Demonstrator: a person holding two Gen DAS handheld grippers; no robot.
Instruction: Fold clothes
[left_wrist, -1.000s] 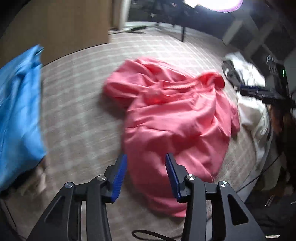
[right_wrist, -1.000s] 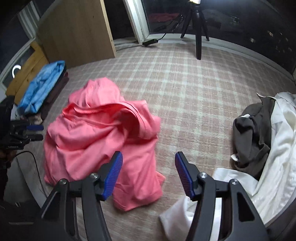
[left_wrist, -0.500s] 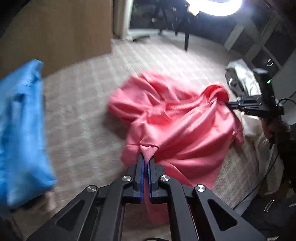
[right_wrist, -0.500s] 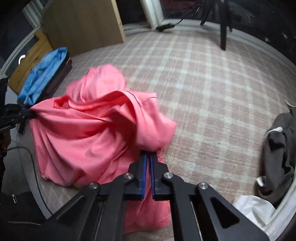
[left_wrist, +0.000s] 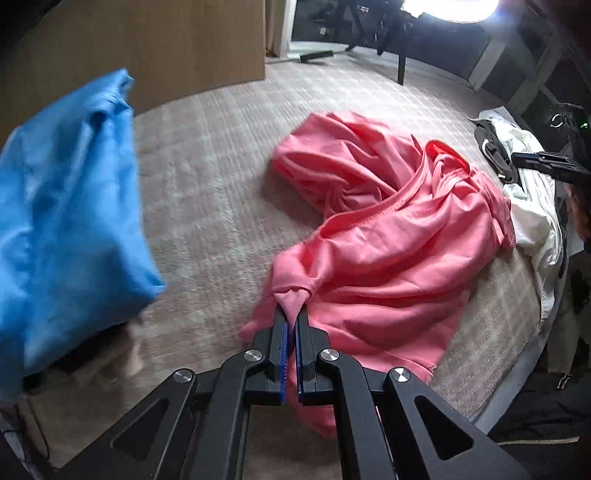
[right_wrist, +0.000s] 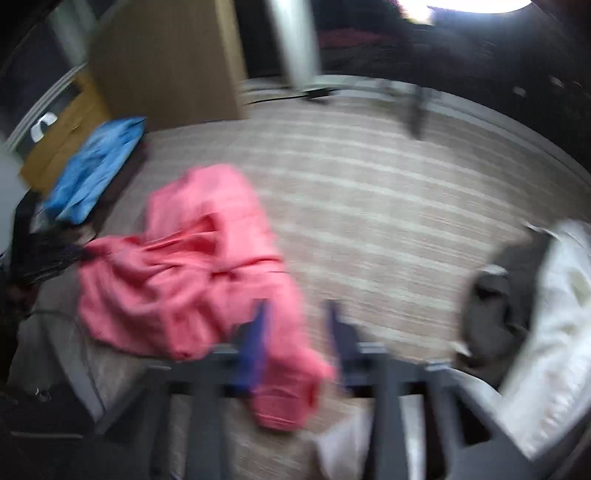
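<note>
Left wrist view showed the left tongs (left_wrist: 291, 325) shut tight on a bunched corner of the pink garment (left_wrist: 388, 236), low in the centre of the frame, the cloth pinched between the blue pads and rising in a small peak just past the tips. From that pinch the garment ran away up and to the right across the checked carpet (left_wrist: 221, 177), its long axis slanting toward the upper centre of the frame, with a hemmed edge curling through its middle. A blue garment (left_wrist: 66, 206) filled the left side, well apart from the pink one, and a heap of white and dark clothes (left_wrist: 532, 206) lay at the right edge. The right tongs (left_wrist: 546, 162) showed there too, at the far right, above that heap and just off the pink garment's right end. Right wrist view was heavily blurred, yet the right tongs (right_wrist: 295, 332) had just been opening and stood well apart; pink cloth lay under and between the jaws, with neither pad seen pressing on it, so they seemed to hold nothing. Judged from this, the left hand alone had the garment, and the right would need a fresh grip on the near loose corner before any spreading or folding.
</note>
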